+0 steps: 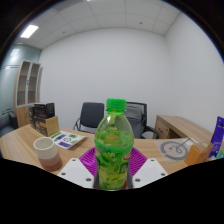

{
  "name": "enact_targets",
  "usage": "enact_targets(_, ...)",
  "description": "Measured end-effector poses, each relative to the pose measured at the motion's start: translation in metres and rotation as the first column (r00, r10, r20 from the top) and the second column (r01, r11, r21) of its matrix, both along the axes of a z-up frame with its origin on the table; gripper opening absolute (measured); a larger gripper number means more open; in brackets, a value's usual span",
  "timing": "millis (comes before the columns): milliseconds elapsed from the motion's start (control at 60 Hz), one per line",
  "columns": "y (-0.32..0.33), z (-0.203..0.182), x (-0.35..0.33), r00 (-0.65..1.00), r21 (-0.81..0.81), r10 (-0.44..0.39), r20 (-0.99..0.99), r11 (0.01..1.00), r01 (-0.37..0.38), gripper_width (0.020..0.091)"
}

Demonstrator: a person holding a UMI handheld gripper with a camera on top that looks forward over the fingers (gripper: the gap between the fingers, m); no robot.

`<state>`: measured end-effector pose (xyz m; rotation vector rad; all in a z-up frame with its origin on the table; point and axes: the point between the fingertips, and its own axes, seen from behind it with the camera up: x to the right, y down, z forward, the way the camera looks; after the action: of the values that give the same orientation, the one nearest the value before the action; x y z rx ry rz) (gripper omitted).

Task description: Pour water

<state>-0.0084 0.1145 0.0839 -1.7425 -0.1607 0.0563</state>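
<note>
We count one gripper [113,172] with two fingers, closed on one green bottle [113,146] with one green cap [115,104]. At ten o'clock from the bottle we see one cup [46,152] on one wooden table [20,150]. At twelve o'clock, beyond it, we count two office chairs [90,114]. At three o'clock lies one round plate [176,149].

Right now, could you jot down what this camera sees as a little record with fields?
held item: green-capped plastic bottle, upright between the fingers
hand-held gripper: both purple pads pressed on the bottle's sides
cap: still screwed on
pour target: paper cup, standing on the wooden table beside the bottle, apart from it
behind cup: book lying flat
far side: two office chairs
pouring: not begun
</note>
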Motion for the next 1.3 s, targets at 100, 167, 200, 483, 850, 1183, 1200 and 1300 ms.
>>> enact_targets(100, -0.001, 0.002, -0.002, 1.000, 0.002, -0.003, 0.000, 1.000, 0.003, 0.0472)
enact_targets(167, -0.002, 0.001, -0.001, 1.000, -0.005, -0.003, 0.003, 1.000, 0.003, 0.0537)
enact_targets(200, -0.004, -0.001, -0.001, 1.000, -0.018, -0.002, 0.009, 1.000, 0.002, 0.0565)
enact_targets(483, -0.095, 0.010, 0.005, 0.996, -0.139, -0.079, 0.052, 0.987, 0.086, 0.0767)
enact_targets(850, -0.221, 0.111, -0.073, 0.991, -0.137, -0.129, 0.044, 0.982, 0.134, 0.0787)
enact_targets(1183, -0.238, 0.157, -0.097, 0.986, -0.104, -0.166, -0.006, 0.981, 0.165, 0.0797)
enact_targets(1200, -0.238, 0.159, -0.098, 0.986, -0.103, -0.164, -0.004, 0.981, 0.163, 0.0796)
enact_targets(1300, -0.238, 0.163, -0.104, 0.987, -0.104, -0.158, 0.008, 0.982, 0.158, 0.0795)
